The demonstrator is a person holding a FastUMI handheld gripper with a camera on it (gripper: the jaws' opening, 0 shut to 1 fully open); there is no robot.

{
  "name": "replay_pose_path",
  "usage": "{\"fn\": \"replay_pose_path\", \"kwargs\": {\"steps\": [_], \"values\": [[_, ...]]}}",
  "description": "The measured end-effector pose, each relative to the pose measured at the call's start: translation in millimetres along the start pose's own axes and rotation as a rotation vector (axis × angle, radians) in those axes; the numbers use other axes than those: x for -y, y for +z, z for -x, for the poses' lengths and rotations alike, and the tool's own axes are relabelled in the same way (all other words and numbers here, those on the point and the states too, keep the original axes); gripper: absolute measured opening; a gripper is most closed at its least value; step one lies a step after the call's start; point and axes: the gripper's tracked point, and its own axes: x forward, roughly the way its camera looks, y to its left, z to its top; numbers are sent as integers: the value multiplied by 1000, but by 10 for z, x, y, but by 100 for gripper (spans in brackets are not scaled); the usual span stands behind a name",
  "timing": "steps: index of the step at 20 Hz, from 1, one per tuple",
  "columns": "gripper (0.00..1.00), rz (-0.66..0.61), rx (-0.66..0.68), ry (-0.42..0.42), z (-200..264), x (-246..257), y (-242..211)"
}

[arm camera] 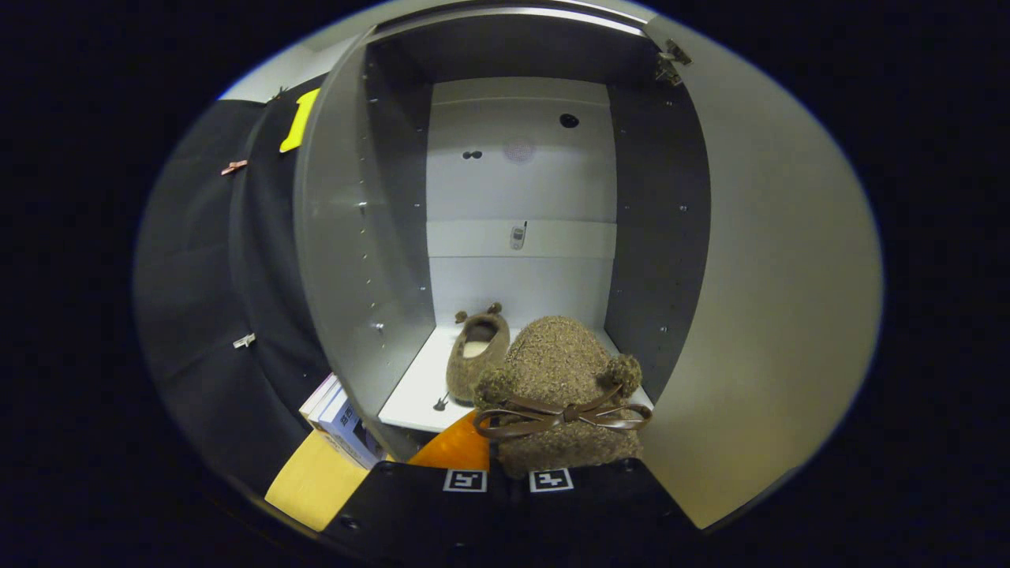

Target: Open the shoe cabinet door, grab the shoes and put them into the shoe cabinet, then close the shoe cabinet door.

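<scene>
The gripper hides its own fingertips behind the heel of the fuzzy brown shoe — how firmly the fingers press on it cannot be told. That shoe covers the right side of the second shoe on the cabinet floor. The left door hides part of the stacked boxes beside the cabinet. Small dark marks on the back panel — and one on the floor — are too small to identify.

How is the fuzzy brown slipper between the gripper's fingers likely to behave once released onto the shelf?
The slipper held in the gripper looks soft and woolly, so it probably squashes and feels light. Its flat shape should settle on the shelf, not roll.
</scene>
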Motion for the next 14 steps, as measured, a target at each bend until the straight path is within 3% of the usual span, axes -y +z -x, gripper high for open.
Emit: {"fn": "replay_pose_path", "kwargs": {"steps": [8,14], "values": [[5,29,-30,-39,-1086,152,478],[5,3,-97,-74,-1942,379,475]]}}
